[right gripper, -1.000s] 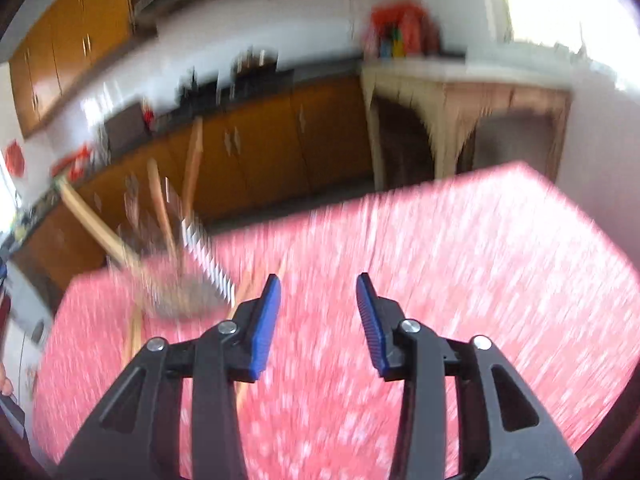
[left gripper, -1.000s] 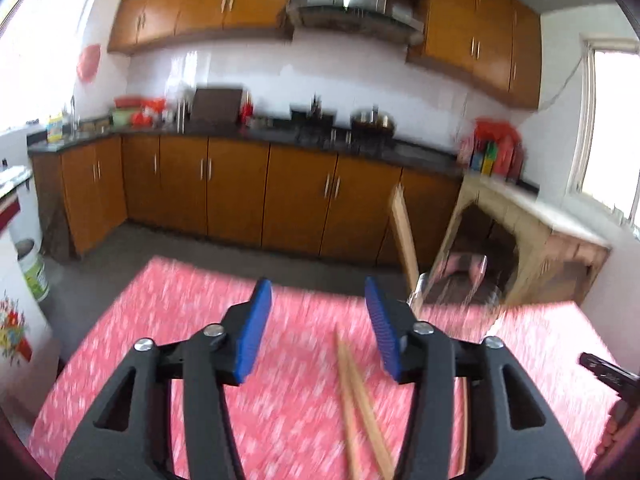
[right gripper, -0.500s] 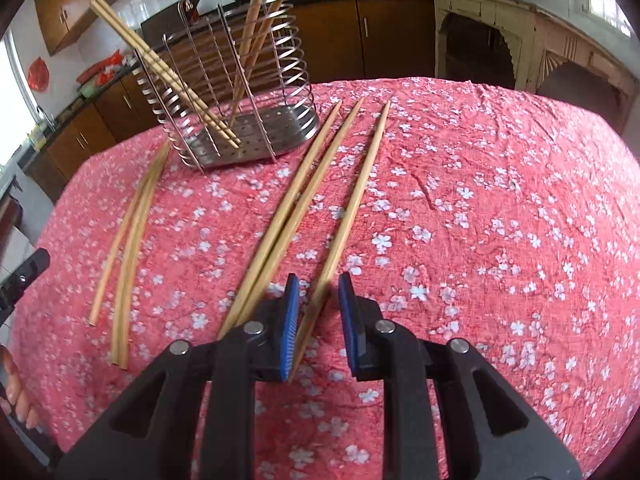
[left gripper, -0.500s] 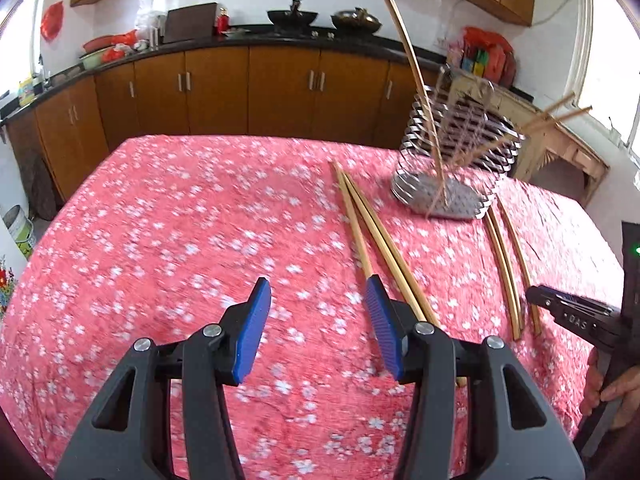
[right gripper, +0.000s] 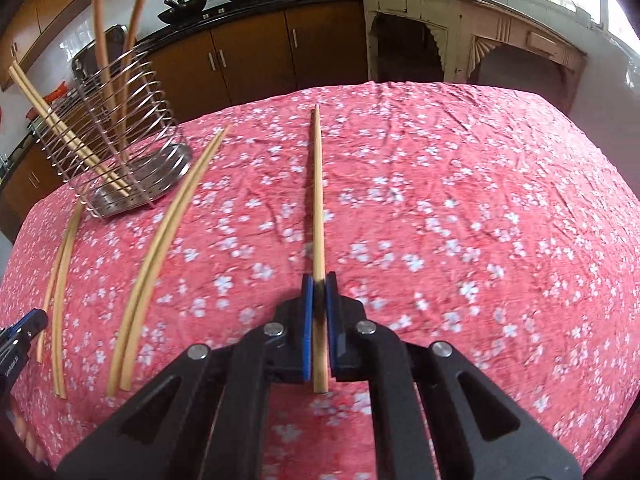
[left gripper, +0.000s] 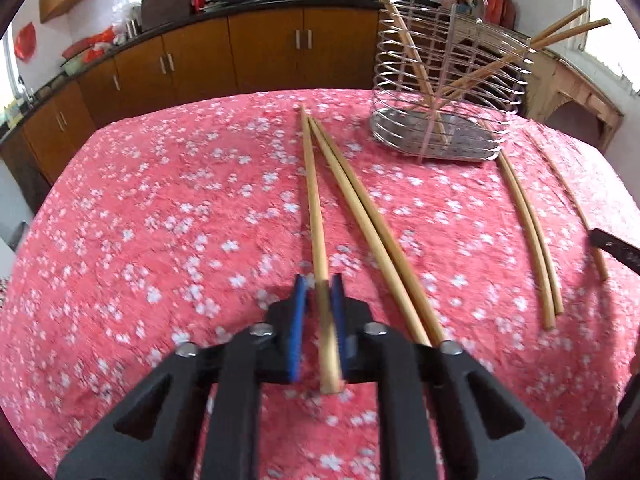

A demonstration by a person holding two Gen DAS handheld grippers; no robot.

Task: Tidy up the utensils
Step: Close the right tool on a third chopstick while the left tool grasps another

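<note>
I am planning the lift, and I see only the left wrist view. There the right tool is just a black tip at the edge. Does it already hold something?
Observer: Yes. The right tool has just closed its jaws on one chopstick, near its nearer end.
Operator: Do more chopsticks lie to the right of that one?
Observer: No. In the right wrist view only the flowered cloth shows on that side.

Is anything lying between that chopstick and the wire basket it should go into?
Nothing visible. The chopstick in the right hand-held gripper has only two loose chopsticks lying flat between it and the wire basket.
</note>
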